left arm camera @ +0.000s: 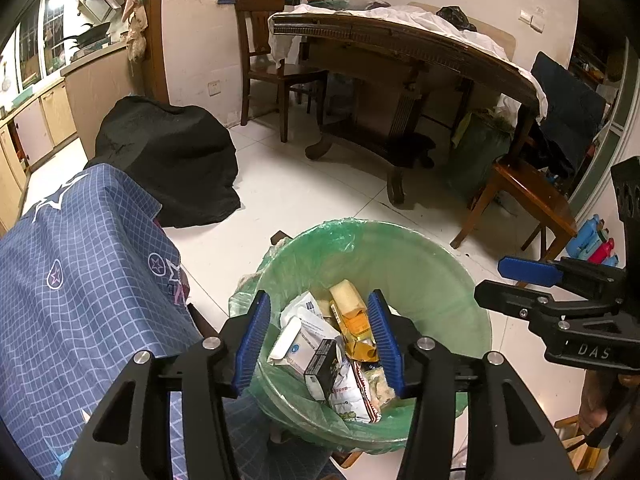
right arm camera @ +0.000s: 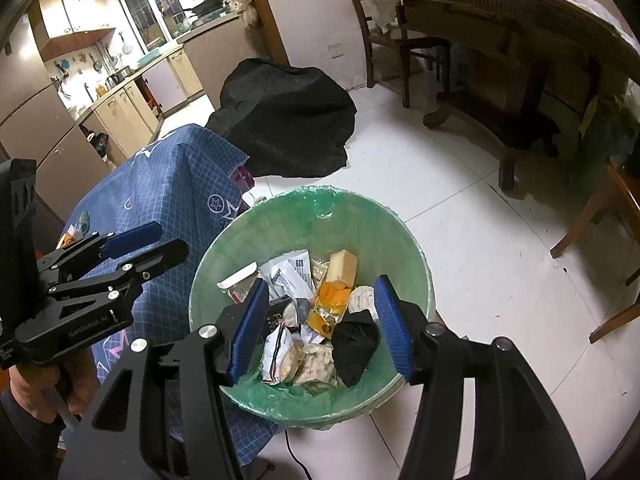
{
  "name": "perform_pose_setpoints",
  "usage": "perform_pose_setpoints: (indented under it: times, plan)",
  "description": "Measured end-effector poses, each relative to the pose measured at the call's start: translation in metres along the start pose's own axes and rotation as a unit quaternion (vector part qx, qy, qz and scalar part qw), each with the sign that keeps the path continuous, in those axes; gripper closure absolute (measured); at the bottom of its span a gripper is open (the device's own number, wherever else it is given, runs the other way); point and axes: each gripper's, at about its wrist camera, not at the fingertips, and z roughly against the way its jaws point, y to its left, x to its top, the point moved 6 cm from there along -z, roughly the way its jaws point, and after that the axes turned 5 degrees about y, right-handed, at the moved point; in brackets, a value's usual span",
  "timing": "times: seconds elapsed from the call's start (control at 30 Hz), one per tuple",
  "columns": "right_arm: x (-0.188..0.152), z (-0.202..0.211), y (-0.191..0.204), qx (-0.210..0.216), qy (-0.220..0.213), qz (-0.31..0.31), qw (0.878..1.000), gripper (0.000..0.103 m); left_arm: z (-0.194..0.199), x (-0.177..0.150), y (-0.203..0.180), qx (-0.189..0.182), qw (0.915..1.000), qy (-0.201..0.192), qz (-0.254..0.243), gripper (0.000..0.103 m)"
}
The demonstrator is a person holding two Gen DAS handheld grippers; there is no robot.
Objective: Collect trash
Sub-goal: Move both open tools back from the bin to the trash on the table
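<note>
Green-lined bin (right arm camera: 404,240) on white tile, hard against blue checked cloth (right arm camera: 176,184); black bundle (right arm camera: 284,120) beyond, dark wooden table (left arm camera: 400,40) further back; "DAS" legible on right gripper (left arm camera: 500,280); yellow packet (right arm camera: 334,296) lies lengthwise, pointing away; left gripper (left arm camera: 320,336) and right both half-spread over the trash, gripping nothing.

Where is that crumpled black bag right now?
In the right wrist view the crumpled black bag lies inside the green-lined bin, on its right side, beside the orange wrapper.
</note>
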Motion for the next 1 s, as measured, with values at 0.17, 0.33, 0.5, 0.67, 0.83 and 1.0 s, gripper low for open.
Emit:
perform_pose_setpoints:
  times: [0.17,0.33,0.5,0.67,0.83,1.0]
  plan:
    - [-0.003,0.002,0.001,0.0,-0.003,0.001,1.0,0.05,0.001,-0.005,0.001,0.002,1.0,0.001,0.0,0.051]
    - [-0.007,0.012,0.009,0.0,-0.021,0.007,1.0,0.037,0.01,-0.011,0.004,0.004,1.0,-0.002,-0.001,0.051]
    - [-0.01,0.035,0.025,-0.025,-0.069,0.023,0.997,0.022,0.026,-0.019,0.01,0.014,0.9998,-0.01,-0.006,0.05]
    - [-0.023,0.054,0.057,-0.032,-0.114,0.052,0.992,0.014,0.065,-0.035,0.032,0.042,0.9982,-0.041,-0.012,0.035]
    - [-0.039,0.065,0.096,-0.017,-0.136,0.083,0.987,0.012,0.104,-0.057,0.072,0.074,0.9952,-0.064,0.012,0.031]
    - [-0.055,0.068,0.14,0.007,-0.149,0.106,0.983,0.012,0.141,-0.087,0.123,0.12,0.9892,-0.074,0.04,0.029]
